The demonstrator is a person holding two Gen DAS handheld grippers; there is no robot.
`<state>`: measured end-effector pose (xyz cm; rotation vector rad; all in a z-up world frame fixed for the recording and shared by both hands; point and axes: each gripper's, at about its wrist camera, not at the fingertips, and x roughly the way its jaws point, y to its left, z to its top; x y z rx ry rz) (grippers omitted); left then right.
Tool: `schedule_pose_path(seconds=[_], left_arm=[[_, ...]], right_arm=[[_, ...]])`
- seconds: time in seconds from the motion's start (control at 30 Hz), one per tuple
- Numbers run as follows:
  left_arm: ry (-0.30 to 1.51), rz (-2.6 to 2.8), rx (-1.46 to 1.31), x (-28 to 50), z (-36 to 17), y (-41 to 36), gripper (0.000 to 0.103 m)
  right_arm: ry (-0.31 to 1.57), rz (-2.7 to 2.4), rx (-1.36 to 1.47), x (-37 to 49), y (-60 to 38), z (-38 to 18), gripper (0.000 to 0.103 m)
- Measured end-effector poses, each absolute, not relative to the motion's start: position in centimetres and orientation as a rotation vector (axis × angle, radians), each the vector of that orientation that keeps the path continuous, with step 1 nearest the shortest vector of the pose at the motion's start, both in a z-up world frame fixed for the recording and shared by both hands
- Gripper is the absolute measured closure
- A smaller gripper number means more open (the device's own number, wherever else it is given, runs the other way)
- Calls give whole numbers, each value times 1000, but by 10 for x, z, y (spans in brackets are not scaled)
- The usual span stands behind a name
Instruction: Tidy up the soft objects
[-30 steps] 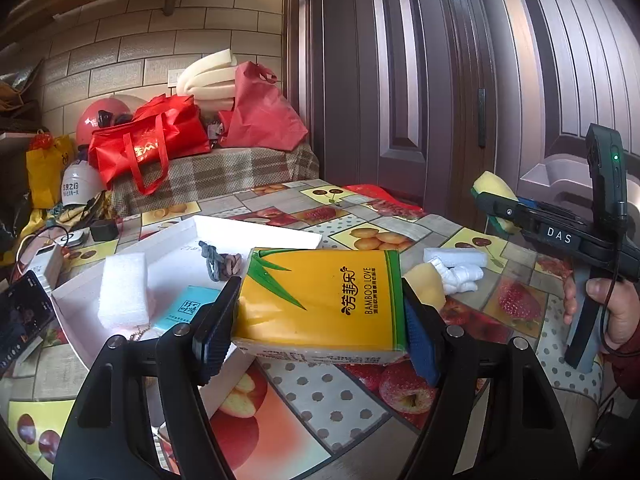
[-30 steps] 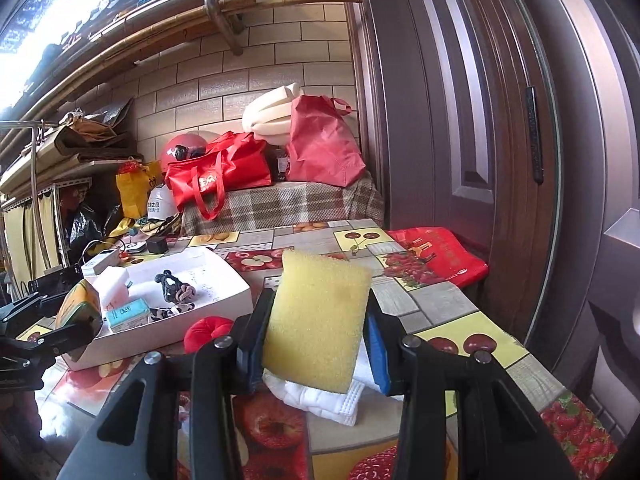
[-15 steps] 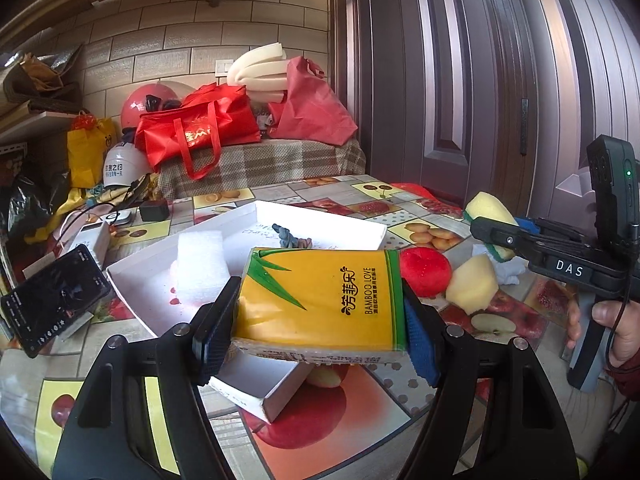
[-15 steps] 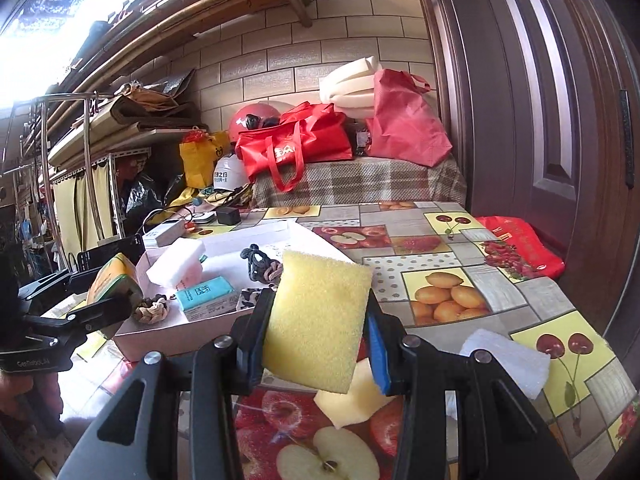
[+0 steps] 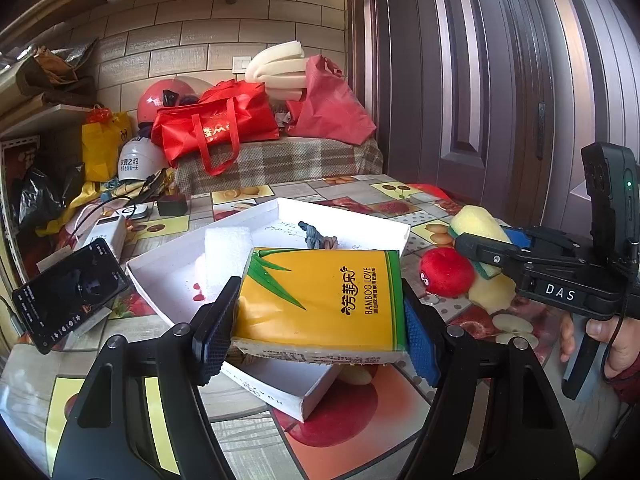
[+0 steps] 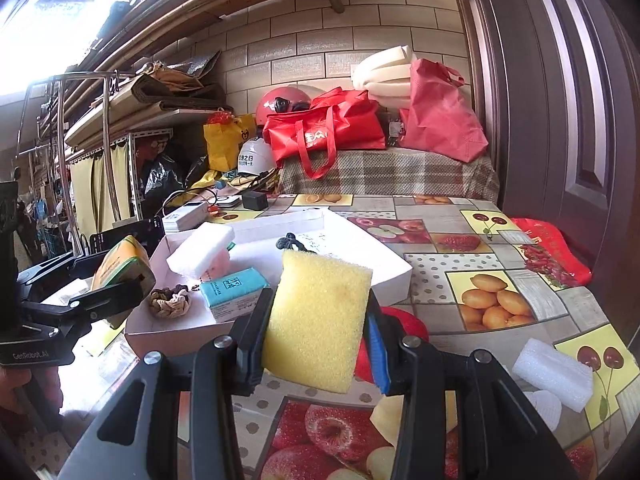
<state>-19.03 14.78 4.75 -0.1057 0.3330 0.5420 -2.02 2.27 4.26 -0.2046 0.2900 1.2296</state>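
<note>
White box (image 6: 394,270) already holds a few soft things; left gripper (image 5: 316,334) pinches a tissue pack (image 5: 324,300), right gripper (image 6: 316,344) a sponge (image 6: 318,320), neither placed yet.

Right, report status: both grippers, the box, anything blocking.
Left gripper shut on tissue pack; right gripper shut on yellow sponge. White box open, partly filled. Red plush beside box, not blocking.

Both held items, tissue pack (image 5: 320,300) and sponge (image 6: 316,320), swung over the white box (image 5: 344,220).
</note>
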Motion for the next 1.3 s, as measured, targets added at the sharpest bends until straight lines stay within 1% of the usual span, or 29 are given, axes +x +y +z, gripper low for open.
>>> schedule_pose_path(seconds=[0.6, 1.07, 1.3], left_arm=[[383, 597, -163, -193, 42, 193, 29], [593, 537, -273, -160, 23, 234, 29], [618, 577, -280, -150, 21, 254, 29]], right_arm=[[309, 1273, -243, -28, 71, 40, 61], [351, 1290, -274, -27, 108, 38, 61], [415, 1273, -250, -13, 125, 36, 61]])
